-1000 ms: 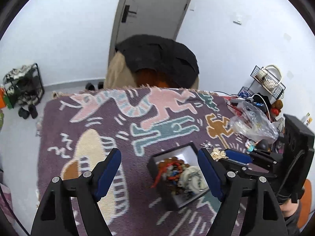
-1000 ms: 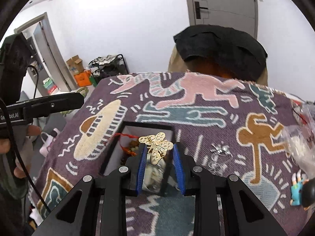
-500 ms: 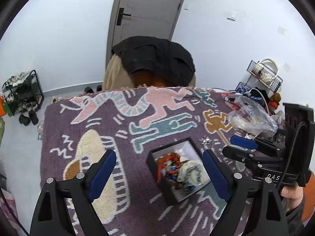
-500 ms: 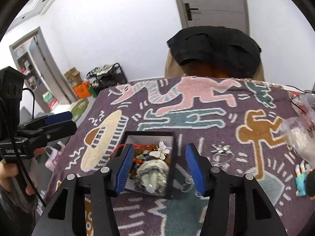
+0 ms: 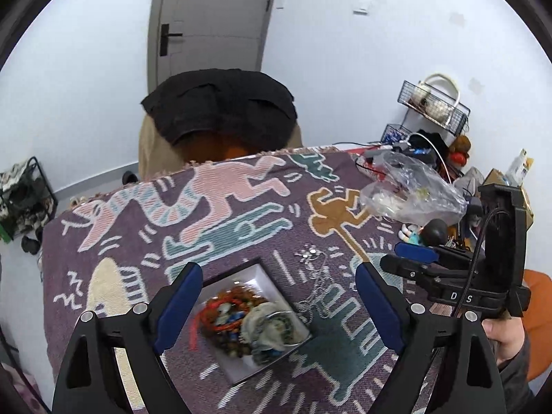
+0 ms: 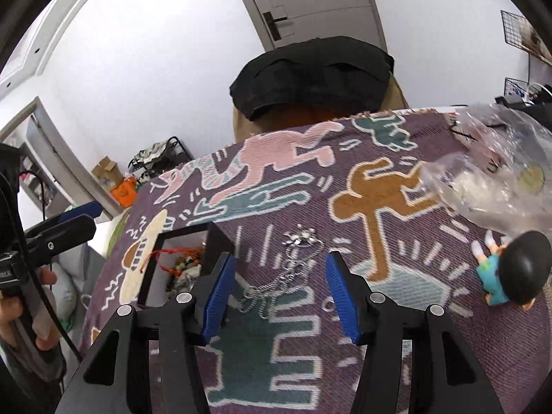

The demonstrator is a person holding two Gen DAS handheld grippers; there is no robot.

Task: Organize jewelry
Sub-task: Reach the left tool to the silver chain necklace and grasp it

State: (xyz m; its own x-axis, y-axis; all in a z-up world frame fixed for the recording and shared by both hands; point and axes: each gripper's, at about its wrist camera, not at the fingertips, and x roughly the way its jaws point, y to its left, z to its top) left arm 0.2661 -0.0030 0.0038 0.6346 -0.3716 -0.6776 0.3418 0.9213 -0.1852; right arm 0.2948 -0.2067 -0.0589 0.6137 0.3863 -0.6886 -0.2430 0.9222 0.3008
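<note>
Both hand-held grippers are spread apart, holding nothing. The left hand-held gripper [image 5: 276,305] frames the black jewelry box [image 5: 255,317] at lower centre; the right hand-held gripper [image 6: 281,291] frames the silver chain necklace [image 6: 293,269] lying just beside the box on the patterned surface [image 6: 379,179].

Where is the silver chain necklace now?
The silver chain necklace lies on the patterned cloth, right of the black jewelry box, between the open right tool's fingers.

Woven cloth [image 6: 396,158] covers the surface, coarse and matt; beside the matt black box [image 6: 220,241] a shiny metal chain necklace [image 6: 293,262]; clear crinkled plastic bag [image 6: 493,172] glossy
</note>
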